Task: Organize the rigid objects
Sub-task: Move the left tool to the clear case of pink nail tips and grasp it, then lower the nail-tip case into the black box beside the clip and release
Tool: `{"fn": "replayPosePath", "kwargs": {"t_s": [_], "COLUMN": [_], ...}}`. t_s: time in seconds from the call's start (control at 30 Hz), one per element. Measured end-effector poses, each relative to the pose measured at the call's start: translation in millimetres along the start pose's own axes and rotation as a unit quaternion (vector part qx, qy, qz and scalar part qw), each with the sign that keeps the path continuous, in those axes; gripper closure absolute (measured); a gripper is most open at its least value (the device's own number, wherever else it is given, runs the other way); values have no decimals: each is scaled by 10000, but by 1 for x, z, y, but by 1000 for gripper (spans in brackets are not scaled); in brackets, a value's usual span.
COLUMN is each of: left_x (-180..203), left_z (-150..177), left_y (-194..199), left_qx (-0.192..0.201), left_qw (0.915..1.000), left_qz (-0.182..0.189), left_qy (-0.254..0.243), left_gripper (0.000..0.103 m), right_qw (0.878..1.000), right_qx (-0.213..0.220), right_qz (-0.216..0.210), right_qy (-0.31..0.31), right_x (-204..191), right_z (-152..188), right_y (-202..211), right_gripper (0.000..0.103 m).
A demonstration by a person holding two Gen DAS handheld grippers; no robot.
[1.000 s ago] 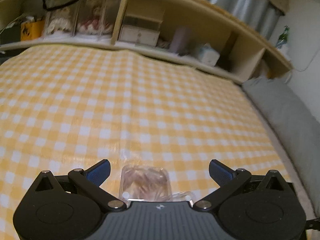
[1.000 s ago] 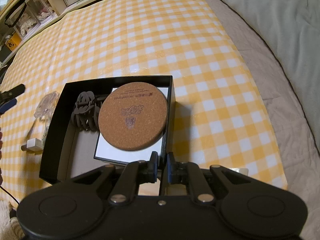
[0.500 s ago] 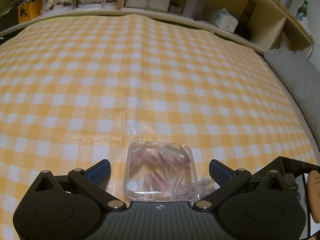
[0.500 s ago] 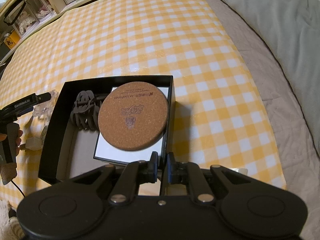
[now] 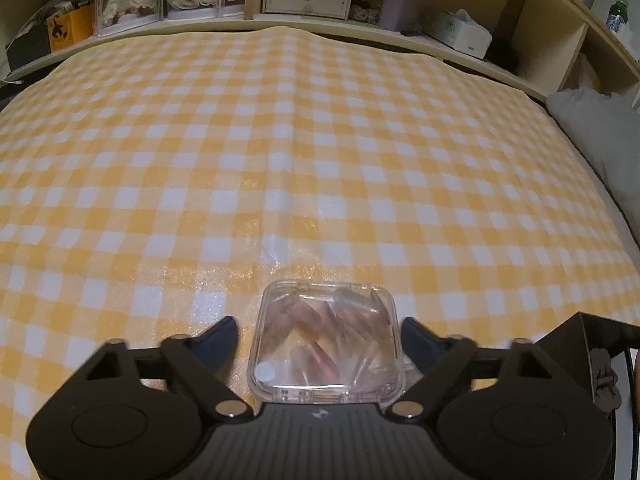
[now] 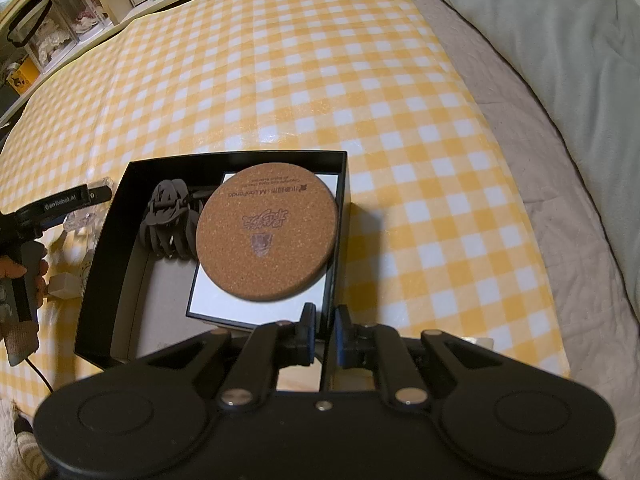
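Fingers of the left gripper (image 5: 318,340) are closing around the clear plastic case (image 5: 325,346), one blue pad on each side of it with a sliver of cloth showing between pad and case wall, so nothing is gripped yet. A second ago those fingers stood at their widest and the case sat half hidden under the gripper body; now the gripper has dropped and tipped down so the whole case lies framed between them. That puts the pick-up a squeeze away, by my reading, and the case should handle as a stiff, slippery shell that wants a square hold on its flat sides.

Just right of the case stands the black box (image 6: 120,240), on the yellow checked cloth (image 5: 280,140) over the bed. Fingers of the right gripper (image 6: 322,334) are pinched nearly shut on the box's near wall, steadying it, unchanged from a second ago. Inside the box, a dark hair claw (image 6: 168,220) lies toward the case's side, and a round cork coaster (image 6: 266,236) rests on a white card (image 6: 248,308). Free floor shows in the near left corner, room for the case.

Beyond the case, a shelf (image 5: 304,8) of boxes runs along the cloth's far edge
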State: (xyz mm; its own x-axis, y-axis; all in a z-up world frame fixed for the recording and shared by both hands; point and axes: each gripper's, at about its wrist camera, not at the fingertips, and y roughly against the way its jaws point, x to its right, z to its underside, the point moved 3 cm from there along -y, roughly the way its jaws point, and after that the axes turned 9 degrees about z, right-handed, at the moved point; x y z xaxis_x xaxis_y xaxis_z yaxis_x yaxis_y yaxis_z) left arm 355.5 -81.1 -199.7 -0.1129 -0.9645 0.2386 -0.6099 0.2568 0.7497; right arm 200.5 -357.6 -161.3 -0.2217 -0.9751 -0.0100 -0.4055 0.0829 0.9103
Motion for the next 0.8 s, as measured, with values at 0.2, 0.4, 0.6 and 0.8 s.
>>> {"fn": "replayPosePath", "kwargs": {"t_s": [0.2, 0.4, 0.6, 0.8], "left_x": [3, 18, 51, 101], "left_z": [3, 1, 2, 8], "left_y": [9, 37, 79, 115], "left_qx": [127, 360, 511, 577], "left_qw": [9998, 9991, 9972, 9938], "left_qz": [85, 135, 481, 814], "left_qy": [-120, -202, -262, -494], "left_gripper": [28, 28, 28, 28], "right_qw": [10000, 10000, 10000, 10000], "right_qx": [7, 11, 14, 13], "right_qz": [4, -24, -16, -1], "right_qy": [-19, -15, -21, -25], "right_x": [0, 3, 1, 1], "right_z": [0, 1, 1, 1], "right_y": [0, 0, 1, 1], "right_gripper": [91, 92, 93, 94]}}
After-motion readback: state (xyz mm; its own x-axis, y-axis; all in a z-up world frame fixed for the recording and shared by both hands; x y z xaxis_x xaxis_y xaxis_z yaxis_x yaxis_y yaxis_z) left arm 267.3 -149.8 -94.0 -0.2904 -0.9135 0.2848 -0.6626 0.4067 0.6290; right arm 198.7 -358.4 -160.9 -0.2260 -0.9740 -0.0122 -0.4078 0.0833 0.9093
